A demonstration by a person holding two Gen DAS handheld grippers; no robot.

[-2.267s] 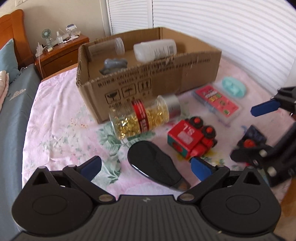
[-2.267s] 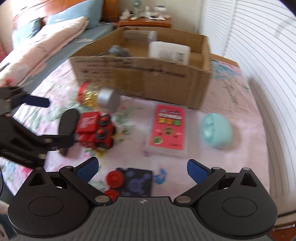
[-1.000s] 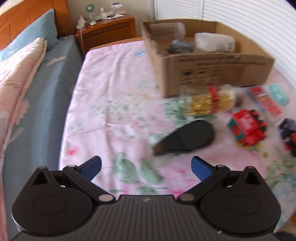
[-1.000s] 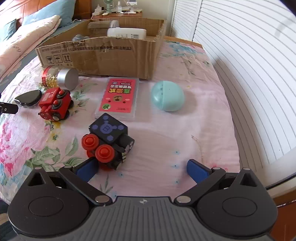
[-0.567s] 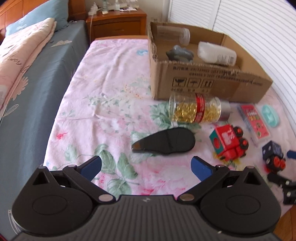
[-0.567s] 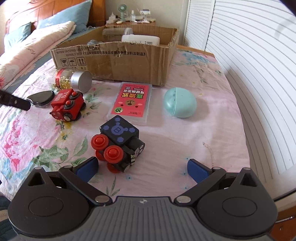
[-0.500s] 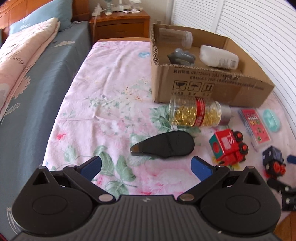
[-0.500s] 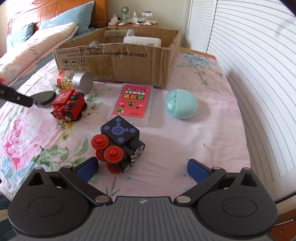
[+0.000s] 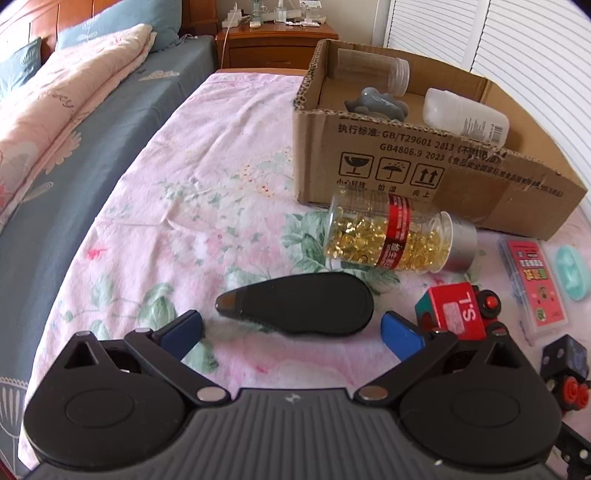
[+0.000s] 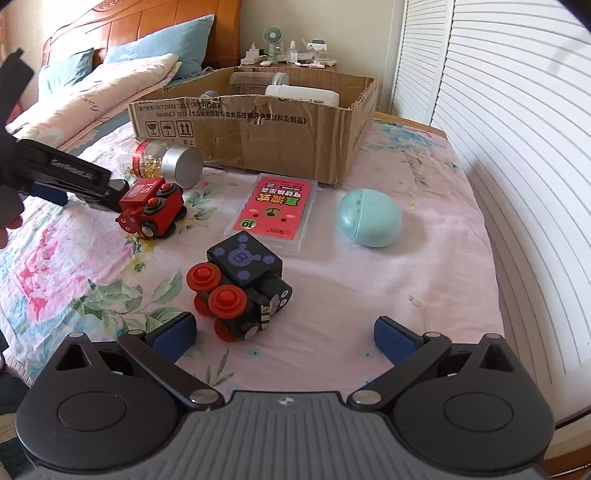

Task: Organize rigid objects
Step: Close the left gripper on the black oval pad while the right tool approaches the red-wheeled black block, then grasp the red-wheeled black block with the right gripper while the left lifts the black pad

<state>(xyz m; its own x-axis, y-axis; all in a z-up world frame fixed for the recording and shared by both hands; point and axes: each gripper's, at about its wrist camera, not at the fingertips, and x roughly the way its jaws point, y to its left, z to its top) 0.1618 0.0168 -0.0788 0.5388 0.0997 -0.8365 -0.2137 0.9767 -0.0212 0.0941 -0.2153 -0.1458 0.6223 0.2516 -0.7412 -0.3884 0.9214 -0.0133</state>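
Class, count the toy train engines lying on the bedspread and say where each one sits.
2. The red engine lies below the capsule jar; the black engine lies nearer, before the right tongs. The box could hide others.

home bedroom, wooden headboard, blue pillows and folded pink quilt on a made bed, wooden nightstand with small fan and bottles, white louvred doors, floral sheet
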